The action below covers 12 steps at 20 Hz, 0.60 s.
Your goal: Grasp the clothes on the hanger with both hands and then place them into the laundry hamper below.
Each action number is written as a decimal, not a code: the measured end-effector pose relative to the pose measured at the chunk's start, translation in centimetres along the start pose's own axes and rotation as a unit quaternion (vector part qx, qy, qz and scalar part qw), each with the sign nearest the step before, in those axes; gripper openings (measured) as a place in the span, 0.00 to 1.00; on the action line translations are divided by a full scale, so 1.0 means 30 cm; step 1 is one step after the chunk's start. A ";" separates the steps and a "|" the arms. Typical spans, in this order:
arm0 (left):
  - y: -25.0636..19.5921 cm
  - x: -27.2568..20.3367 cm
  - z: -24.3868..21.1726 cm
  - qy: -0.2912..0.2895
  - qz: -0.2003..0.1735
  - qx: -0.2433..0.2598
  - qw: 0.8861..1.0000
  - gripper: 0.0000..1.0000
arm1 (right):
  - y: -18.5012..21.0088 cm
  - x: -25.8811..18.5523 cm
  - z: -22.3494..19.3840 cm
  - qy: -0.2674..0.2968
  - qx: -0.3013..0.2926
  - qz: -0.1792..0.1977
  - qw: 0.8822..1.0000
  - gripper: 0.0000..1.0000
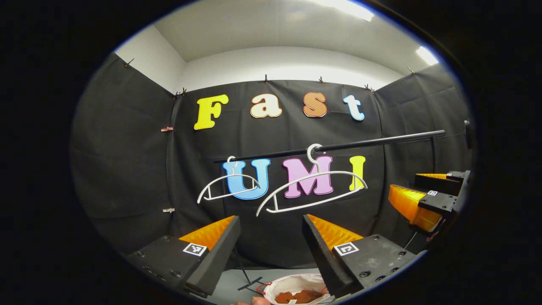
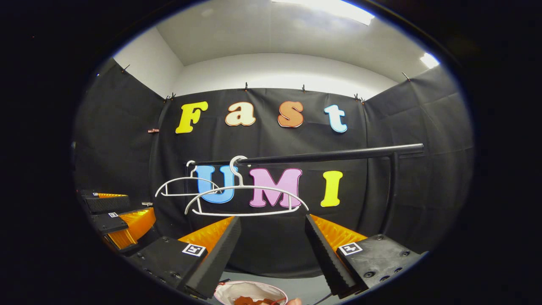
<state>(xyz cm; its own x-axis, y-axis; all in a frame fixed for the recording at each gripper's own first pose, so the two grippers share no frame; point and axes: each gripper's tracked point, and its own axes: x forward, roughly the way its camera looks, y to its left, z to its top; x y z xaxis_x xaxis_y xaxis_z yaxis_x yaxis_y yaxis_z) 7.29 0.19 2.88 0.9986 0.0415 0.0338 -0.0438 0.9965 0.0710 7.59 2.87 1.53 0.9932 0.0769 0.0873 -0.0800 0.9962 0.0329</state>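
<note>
Both grippers are raised and spread wide with nothing between their fingers. In the left gripper view, the left gripper shows two wedge-shaped fingers with ridged inner faces and flat blocky bases bearing small square markers; the jaws stand well apart. The right gripper appears at the far right of that view, also parted and holding nothing. In the right gripper view, the right gripper has the same wedge shape, its ribbed pads facing each other across a wide gap, and the left gripper sits at the left edge.

A straight, smooth dark rail runs across the cloth-draped back wall. Two thin white hangers with curved shoulders and a lower bar hang from it by their hooks: a nearer hanger and a farther hanger, both bare.

Below, a round laundry hamper with pale, soft fabric walls stands on the grey floor. The clothes, a crumpled rust-brown heap, lie inside it. In the right gripper view the hamper shows at the bottom edge with the clothes in it.
</note>
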 end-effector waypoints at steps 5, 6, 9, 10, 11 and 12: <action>0.001 0.000 0.004 0.000 -0.001 0.004 1.000 0.92 | 0.007 0.004 0.000 0.000 0.001 0.001 1.000 0.97; 0.000 0.000 0.003 0.000 -0.001 0.004 1.000 0.93 | 0.007 0.002 -0.001 0.000 0.001 0.002 1.000 0.98; 0.005 0.006 0.003 0.000 0.000 0.005 1.000 0.93 | 0.013 0.005 0.001 -0.001 0.000 0.004 1.000 0.97; 0.004 0.006 -0.001 0.001 0.000 0.006 1.000 0.93 | 0.016 0.008 0.002 -0.001 0.000 0.005 1.000 0.97; 0.006 0.006 -0.001 0.002 0.001 0.006 1.000 0.93 | 0.018 0.009 -0.002 0.000 -0.001 0.006 1.000 0.97; 0.006 0.007 -0.003 0.002 0.001 0.007 1.000 0.93 | 0.022 0.010 -0.002 0.000 -0.001 0.007 1.000 0.97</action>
<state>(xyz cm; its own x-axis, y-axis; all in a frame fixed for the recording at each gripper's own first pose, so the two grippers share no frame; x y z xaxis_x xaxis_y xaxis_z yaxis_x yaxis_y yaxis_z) 7.50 0.38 2.80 0.9986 0.0444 0.0301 -0.0468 0.9953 0.0852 7.83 3.54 1.50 0.9921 0.0908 0.0868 -0.0937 0.9952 0.0291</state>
